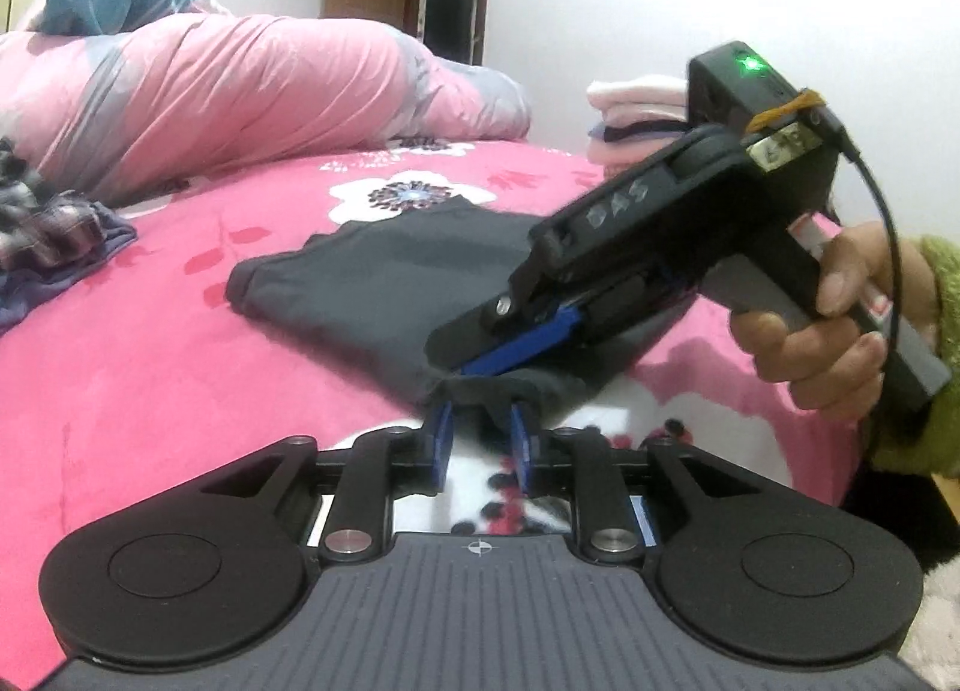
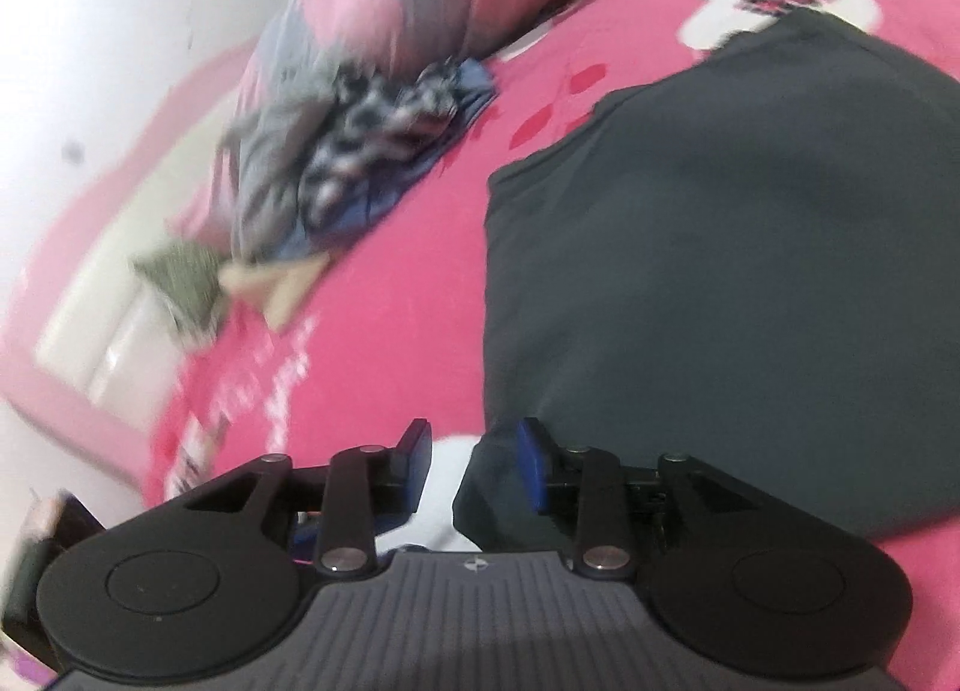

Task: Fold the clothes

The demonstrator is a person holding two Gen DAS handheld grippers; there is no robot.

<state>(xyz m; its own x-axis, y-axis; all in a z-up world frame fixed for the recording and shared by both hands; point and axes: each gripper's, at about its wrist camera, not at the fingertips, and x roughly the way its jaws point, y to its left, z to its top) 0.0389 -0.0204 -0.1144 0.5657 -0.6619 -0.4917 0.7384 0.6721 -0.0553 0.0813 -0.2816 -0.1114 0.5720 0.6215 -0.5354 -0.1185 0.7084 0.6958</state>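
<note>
While both my grippers sit at the dark grey garment (image 1: 384, 283), left gripper (image 1: 480, 433) slightly parted around its edge, right gripper (image 2: 474, 463) parted, fabric corner between, not pinched.

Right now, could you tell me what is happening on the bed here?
A person is folding a dark grey garment on the pink floral bedspread, with a hand-held gripper in each hand. The left hand-held gripper and the right hand-held gripper both sit at the garment's near edge with jaws apart, a bit of cloth between them but not pinched. The garment lies folded flat. A stack of folded clothes sits behind, and a crumpled checked garment waits nearby.
</note>
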